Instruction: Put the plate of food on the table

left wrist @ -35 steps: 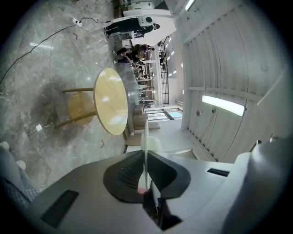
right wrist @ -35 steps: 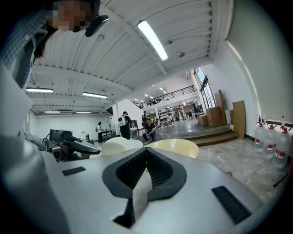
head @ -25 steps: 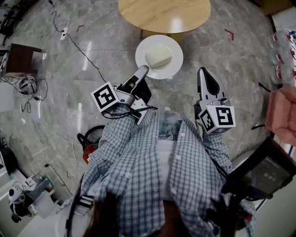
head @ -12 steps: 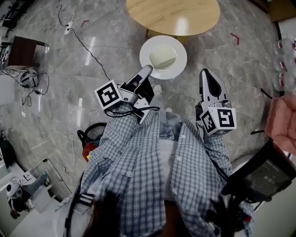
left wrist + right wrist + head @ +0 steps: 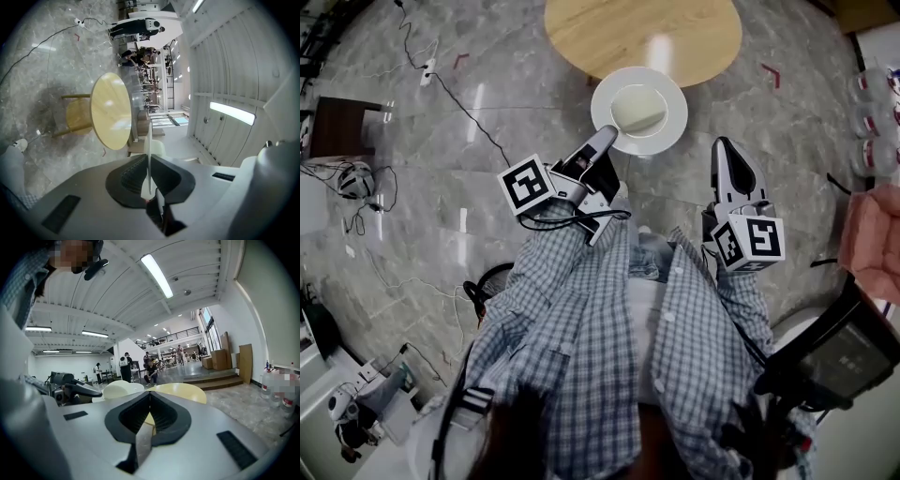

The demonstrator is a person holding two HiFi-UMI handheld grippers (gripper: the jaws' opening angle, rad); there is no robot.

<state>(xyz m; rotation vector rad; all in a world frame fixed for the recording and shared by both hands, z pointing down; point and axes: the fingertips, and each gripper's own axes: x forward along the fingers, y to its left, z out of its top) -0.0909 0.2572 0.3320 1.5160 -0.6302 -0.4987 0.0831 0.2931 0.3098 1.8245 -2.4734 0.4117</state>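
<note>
A white plate (image 5: 638,111) with a pale block of food (image 5: 639,105) hangs level above the floor. Its far rim just overlaps the near edge of the round wooden table (image 5: 642,33). My left gripper (image 5: 607,139) is shut on the plate's near left rim. In the left gripper view the plate (image 5: 149,154) shows edge-on between the shut left gripper (image 5: 149,187), with the table (image 5: 111,110) ahead. My right gripper (image 5: 731,159) is shut with nothing in it, to the right of the plate. From the right gripper (image 5: 149,404) the table (image 5: 180,392) and plate (image 5: 123,390) lie ahead.
Cables (image 5: 450,84) trail over the marble floor at the left, near a dark low stand (image 5: 337,117). Water bottles (image 5: 872,112) stand at the right edge and a pink thing (image 5: 872,239) below them. A yellow chair (image 5: 77,115) sits under the table. People stand far off.
The plate in my left gripper has edged toward the table; its far rim now overlaps the table's near edge. The right gripper keeps its place beside it.
</note>
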